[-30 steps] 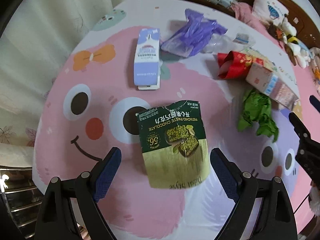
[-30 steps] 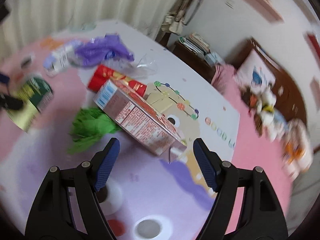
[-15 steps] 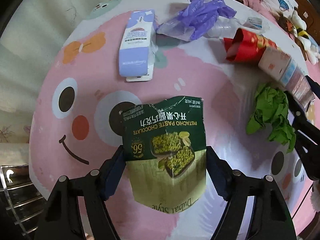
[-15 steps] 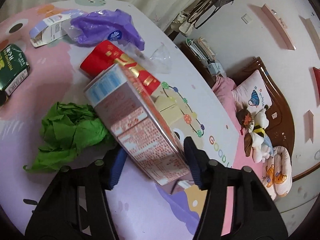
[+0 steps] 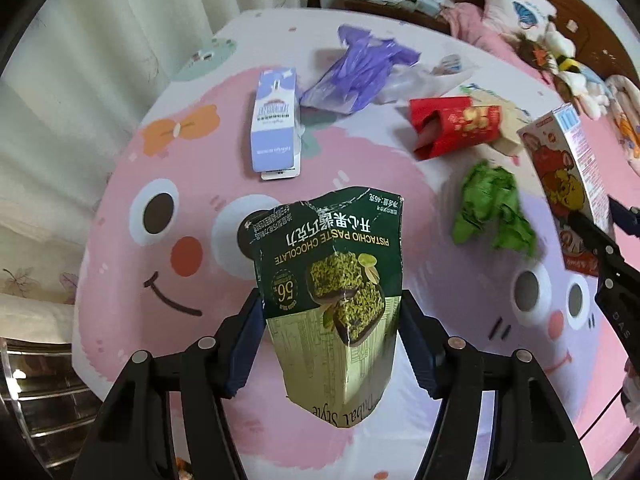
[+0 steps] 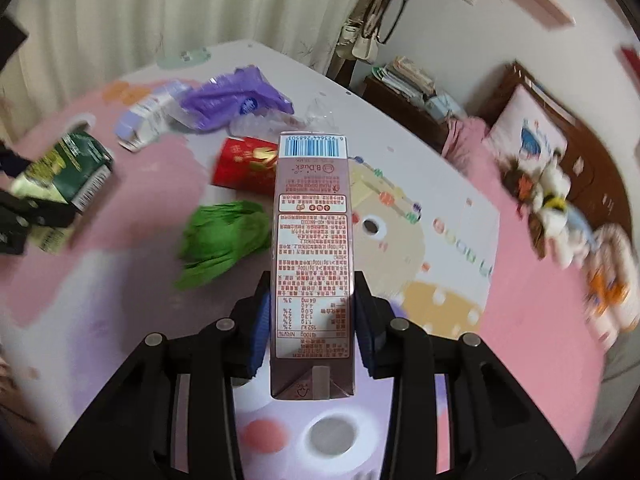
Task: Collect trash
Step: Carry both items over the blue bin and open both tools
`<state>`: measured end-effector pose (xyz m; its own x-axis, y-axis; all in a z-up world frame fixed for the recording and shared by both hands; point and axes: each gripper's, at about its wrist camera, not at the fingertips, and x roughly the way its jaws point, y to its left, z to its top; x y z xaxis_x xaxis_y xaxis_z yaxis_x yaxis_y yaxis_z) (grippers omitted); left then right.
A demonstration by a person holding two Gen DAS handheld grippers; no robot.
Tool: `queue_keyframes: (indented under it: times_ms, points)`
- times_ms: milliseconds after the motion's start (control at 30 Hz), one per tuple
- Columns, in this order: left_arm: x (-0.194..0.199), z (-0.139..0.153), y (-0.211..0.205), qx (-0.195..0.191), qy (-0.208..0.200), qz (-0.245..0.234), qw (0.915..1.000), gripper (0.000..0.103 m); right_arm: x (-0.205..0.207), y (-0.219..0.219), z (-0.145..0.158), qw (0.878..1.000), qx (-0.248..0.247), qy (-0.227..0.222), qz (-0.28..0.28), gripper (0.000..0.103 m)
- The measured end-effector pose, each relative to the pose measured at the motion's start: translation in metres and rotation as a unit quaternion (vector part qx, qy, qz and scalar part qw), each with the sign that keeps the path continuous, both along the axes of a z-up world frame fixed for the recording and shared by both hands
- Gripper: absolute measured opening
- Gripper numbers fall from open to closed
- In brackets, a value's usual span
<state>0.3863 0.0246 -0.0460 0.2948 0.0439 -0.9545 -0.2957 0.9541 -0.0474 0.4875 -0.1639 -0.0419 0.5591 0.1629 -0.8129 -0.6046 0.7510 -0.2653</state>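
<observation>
Our left gripper [image 5: 332, 344] has its jaws clamped on the green chocolate box [image 5: 332, 280], lifted off the table [image 5: 120, 216]. Only our right wrist view shows the right gripper [image 6: 312, 320] pinching the brown carton [image 6: 312, 248] by its narrow sides.

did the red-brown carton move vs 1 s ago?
Yes. The carton lay on the printed cloth beside the green paper wad; now the right tool is shut on it and it is lifted clear of the cloth, above the wad.
</observation>
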Motion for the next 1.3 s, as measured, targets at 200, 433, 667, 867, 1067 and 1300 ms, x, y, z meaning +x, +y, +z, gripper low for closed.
queue_keyframes:
  times_ms: [200, 433, 667, 867, 1067, 1300]
  points:
    - [-0.042, 0.035, 0.004, -0.005, -0.033, -0.023, 0.9992, 0.064, -0.060, -0.007, 0.029, 0.993, 0.085, 0.064, -0.049, 0.033]
    - [-0.104, 0.054, 0.015, -0.006, -0.057, -0.048, 0.9972, 0.064, -0.127, 0.010, 0.047, 0.988, 0.112, 0.082, -0.064, 0.033]
    - [-0.178, 0.074, 0.037, 0.005, -0.082, -0.093, 0.9922, 0.064, -0.214, 0.041, 0.058, 0.984, 0.136, 0.077, -0.089, 0.033]
    - [-0.249, 0.081, 0.062, 0.008, -0.102, -0.124, 0.9869, 0.064, -0.295, 0.071, 0.053, 0.979, 0.145, 0.087, -0.114, 0.033]
    - [-0.317, 0.067, 0.081, -0.004, -0.095, -0.155, 0.9833, 0.064, -0.373, 0.090, 0.037, 0.974, 0.145, 0.100, -0.143, 0.033]
    - [-0.368, 0.035, 0.083, -0.013, -0.061, -0.190, 0.9799, 0.064, -0.438, 0.098, 0.011, 0.964, 0.139, 0.133, -0.182, 0.033]
